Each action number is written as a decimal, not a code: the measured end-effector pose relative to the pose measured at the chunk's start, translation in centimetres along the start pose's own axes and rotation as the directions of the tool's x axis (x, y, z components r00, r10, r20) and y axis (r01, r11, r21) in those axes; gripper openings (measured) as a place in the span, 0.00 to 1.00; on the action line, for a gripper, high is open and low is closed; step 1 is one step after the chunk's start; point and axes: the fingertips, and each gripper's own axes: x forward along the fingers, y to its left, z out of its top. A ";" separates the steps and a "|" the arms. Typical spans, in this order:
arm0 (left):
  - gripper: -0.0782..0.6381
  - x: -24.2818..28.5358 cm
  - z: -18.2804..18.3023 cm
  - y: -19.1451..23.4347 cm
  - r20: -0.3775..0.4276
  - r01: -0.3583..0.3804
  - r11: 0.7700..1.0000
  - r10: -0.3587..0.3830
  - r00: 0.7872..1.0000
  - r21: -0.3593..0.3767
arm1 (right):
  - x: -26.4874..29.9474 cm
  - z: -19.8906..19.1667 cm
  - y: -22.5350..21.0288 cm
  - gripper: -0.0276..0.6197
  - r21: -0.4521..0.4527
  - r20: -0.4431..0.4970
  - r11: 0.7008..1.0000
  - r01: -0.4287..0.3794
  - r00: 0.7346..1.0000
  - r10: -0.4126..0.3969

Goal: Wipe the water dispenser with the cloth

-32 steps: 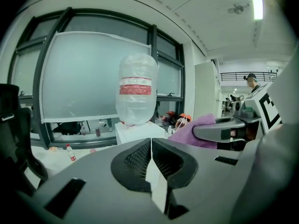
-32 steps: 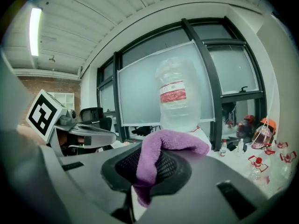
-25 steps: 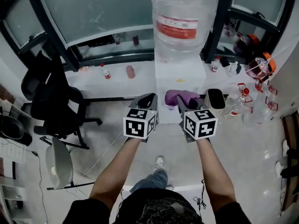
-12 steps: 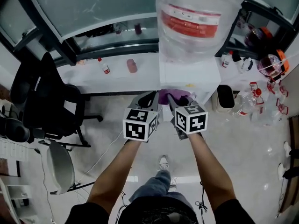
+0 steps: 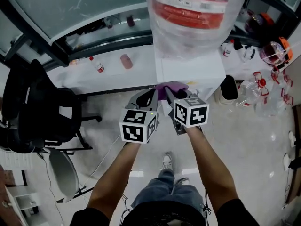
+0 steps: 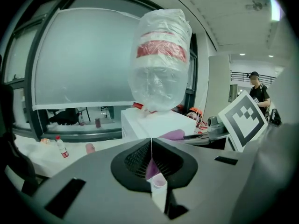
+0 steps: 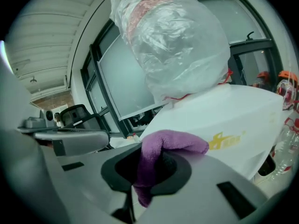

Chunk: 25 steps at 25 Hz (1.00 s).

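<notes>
The white water dispenser (image 5: 188,69) stands ahead, topped by a big bottle wrapped in clear plastic (image 5: 193,11). My right gripper (image 5: 168,94) is shut on a purple cloth (image 5: 171,86), which sits at the dispenser's upper front edge. In the right gripper view the cloth (image 7: 173,143) bulges out of the jaws close to the dispenser's white side (image 7: 229,120). My left gripper (image 5: 150,98) is just left of the right one, jaws shut on nothing. The left gripper view shows the dispenser (image 6: 156,125) and the cloth (image 6: 173,135) ahead to the right.
A black office chair (image 5: 42,112) stands at the left. The white sill (image 5: 108,72) carries a small bottle (image 5: 96,65) and a pink cup (image 5: 125,61). A black bin (image 5: 229,87) and several plastic bottles (image 5: 263,98) are right of the dispenser. A person (image 6: 258,90) stands far off.
Both grippers have moved forward and closer to the dispenser. The cloth now reaches the dispenser's top front edge, and the bottle looms larger in the head view.
</notes>
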 end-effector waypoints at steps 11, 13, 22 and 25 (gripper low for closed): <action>0.15 2.3 0.1 -2.7 0.013 -0.028 1.000 0.028 1.000 0.003 | -3.1 1.1 -4.4 0.10 0.000 0.021 1.000 -0.008 1.000 0.008; 0.15 2.7 0.2 -3.3 0.019 -0.047 0.999 0.048 0.999 -0.007 | -3.7 1.4 -5.4 0.10 0.003 0.020 1.000 -0.020 1.000 0.020; 0.15 4.6 0.3 -7.1 0.022 -0.103 0.994 0.103 0.994 -0.026 | -6.8 2.6 -9.9 0.11 -0.005 0.019 0.998 -0.070 0.997 0.070; 0.15 5.0 0.3 -8.2 0.024 -0.118 0.992 0.119 0.993 -0.037 | -7.9 2.9 -11.5 0.11 -0.003 0.023 0.997 -0.078 0.997 0.078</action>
